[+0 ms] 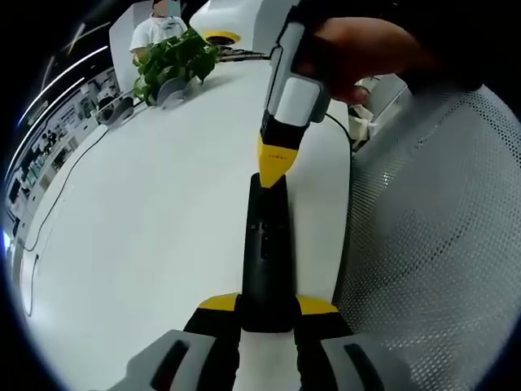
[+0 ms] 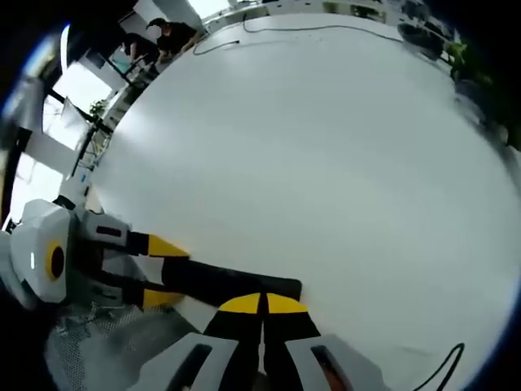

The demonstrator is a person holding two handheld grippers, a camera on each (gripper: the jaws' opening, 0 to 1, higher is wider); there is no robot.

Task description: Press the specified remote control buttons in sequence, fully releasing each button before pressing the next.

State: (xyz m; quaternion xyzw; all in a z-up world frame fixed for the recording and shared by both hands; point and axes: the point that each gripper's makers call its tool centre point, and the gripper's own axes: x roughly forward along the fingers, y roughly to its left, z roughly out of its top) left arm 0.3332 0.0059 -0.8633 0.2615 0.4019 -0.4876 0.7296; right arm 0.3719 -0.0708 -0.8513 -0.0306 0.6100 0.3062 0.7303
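Left gripper [image 1: 267, 314] clamped on black remote control [image 1: 267, 252]; right gripper [image 2: 262, 305], jaws together, tip on its top end. Risked missing button, tipping remote off white table [image 1: 155, 212]

Bright, even indoor light in both views. The white table [image 2: 326, 163] is nearly blown out in the right gripper view, with a hot patch toward its upper left and almost no surface texture. Window glare at the far left of that view. In the left gripper view, ceiling strip lights [image 1: 69, 77] streak across the upper left. Shadows soft and faint; only a thin dark edge beside the black remote control [image 1: 267, 252]. Strong fisheye bending: table edges curve, background squeezed at the rim. Near gripper bodies at the bottom slightly soft. The hand [image 1: 366, 53] is dim, underexposed. Distant people small, unsharp.
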